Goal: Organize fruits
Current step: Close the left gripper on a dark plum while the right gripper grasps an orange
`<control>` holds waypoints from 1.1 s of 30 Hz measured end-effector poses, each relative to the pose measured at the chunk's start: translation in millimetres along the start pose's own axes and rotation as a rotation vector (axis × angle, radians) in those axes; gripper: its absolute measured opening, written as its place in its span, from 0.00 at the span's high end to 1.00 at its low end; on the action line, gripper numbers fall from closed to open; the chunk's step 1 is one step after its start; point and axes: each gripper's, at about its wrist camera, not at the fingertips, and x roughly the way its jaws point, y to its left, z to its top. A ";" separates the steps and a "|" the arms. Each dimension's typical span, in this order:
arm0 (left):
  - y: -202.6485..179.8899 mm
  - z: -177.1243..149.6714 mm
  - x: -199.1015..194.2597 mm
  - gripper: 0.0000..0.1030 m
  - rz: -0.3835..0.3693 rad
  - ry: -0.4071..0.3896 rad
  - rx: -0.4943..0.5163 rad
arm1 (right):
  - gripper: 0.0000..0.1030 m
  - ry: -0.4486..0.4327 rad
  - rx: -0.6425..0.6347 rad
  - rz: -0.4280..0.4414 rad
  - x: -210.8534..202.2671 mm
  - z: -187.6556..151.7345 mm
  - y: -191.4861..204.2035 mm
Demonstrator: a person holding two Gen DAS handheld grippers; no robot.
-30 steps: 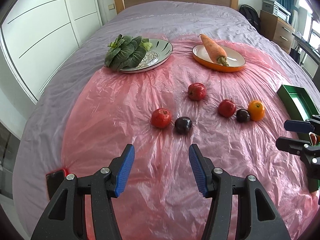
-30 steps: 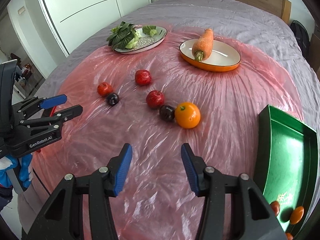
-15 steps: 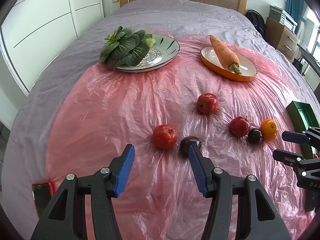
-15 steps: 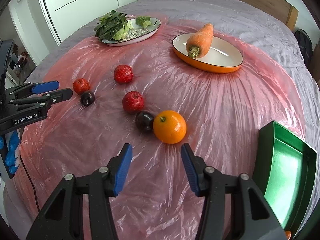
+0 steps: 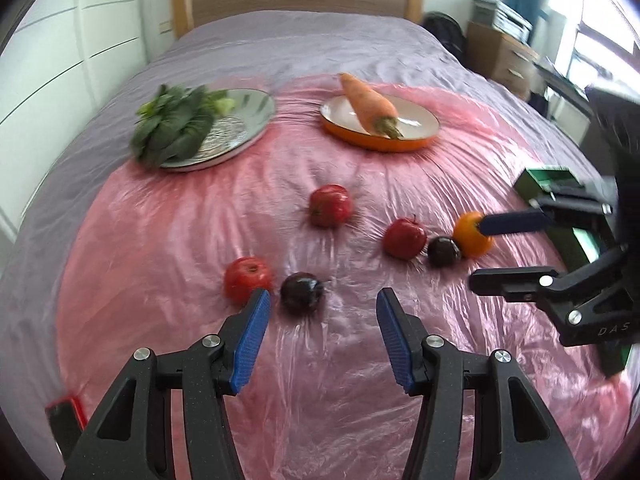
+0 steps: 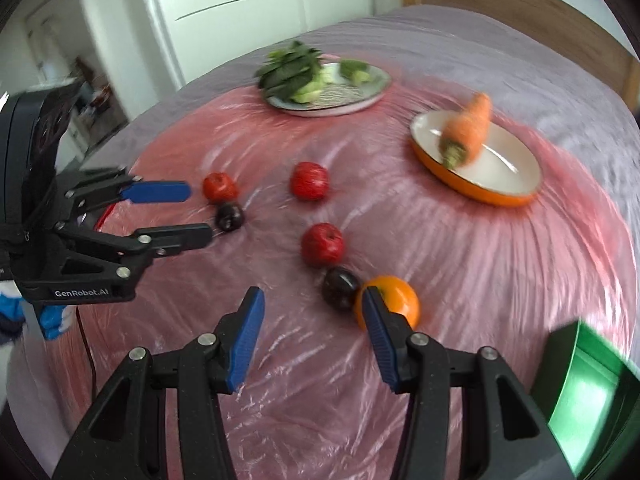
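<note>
Looking along the left tongs [image 5: 322, 316], we see the blue pads spread apart and gripping nothing; a dark plum [image 5: 301, 293] lies on the pink plastic sheet [image 5: 168, 240] just beyond the gap, nearer the left pad, with a red apple [image 5: 247, 279] touching or nearly touching that pad's tip; farther off sit a second red apple [image 5: 331, 205], then a third red apple [image 5: 404, 233], another dark plum [image 5: 443, 252] and an orange [image 5: 472, 236] in a close row to the right; the right tongs [image 6: 312, 334] are likewise open and empty, their right pad overlapping the orange in the right wrist view, though we cannot tell whether it touches; the sheet covers a bed with a grey cover [image 5: 280, 40]; at the far side a patterned plate [image 5: 248, 120] carries leafy greens [image 5: 172, 128], and to its right an orange-rimmed dish [image 5: 420, 124] holds a carrot [image 5: 368, 104]; a green tray [image 6: 588, 392] sits at the near right edge of the sheet, well apart from the loose fruit; blur softens the far items.
</note>
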 end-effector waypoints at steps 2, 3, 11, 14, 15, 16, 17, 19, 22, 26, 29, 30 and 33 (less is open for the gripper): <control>-1.7 3.0 5.2 0.54 -0.002 0.013 0.033 | 0.22 0.026 -0.078 -0.009 5.7 7.7 6.3; -2.4 4.8 8.0 0.54 -0.003 0.018 0.049 | 0.22 0.038 -0.110 -0.020 7.7 11.5 7.4; -4.3 7.7 30.1 0.57 -0.015 0.055 0.122 | 0.22 0.104 -0.198 -0.087 17.2 19.2 -2.8; -1.9 9.5 39.3 0.57 -0.012 0.073 0.150 | 0.22 0.125 -0.211 -0.106 21.2 14.2 -10.4; -0.1 10.3 42.8 0.57 -0.012 0.080 0.154 | 0.22 0.128 -0.207 -0.107 22.6 14.5 -13.4; 2.9 11.4 48.3 0.57 -0.009 0.094 0.160 | 0.22 0.131 -0.203 -0.108 23.5 14.0 -16.8; 4.8 11.5 52.1 0.57 -0.008 0.103 0.165 | 0.22 0.139 -0.202 -0.111 25.3 13.5 -19.8; 7.0 11.8 60.0 0.57 -0.008 0.117 0.184 | 0.22 0.151 -0.196 -0.105 28.9 11.6 -24.3; 5.0 10.5 66.7 0.57 -0.004 0.122 0.206 | 0.22 0.165 -0.180 -0.088 35.1 7.2 -30.1; 7.5 8.3 66.9 0.62 -0.009 0.108 0.193 | 0.27 0.158 -0.136 -0.071 39.2 0.2 -36.5; 8.5 8.2 62.4 0.73 0.002 0.088 0.188 | 0.43 0.129 -0.098 -0.058 36.5 -2.1 -40.2; 8.4 8.5 60.7 0.76 0.008 0.082 0.188 | 0.47 0.120 -0.088 -0.054 35.0 -2.1 -40.8; 9.4 9.0 55.3 0.79 0.014 0.066 0.181 | 0.47 0.098 -0.077 -0.054 29.5 -4.2 -39.1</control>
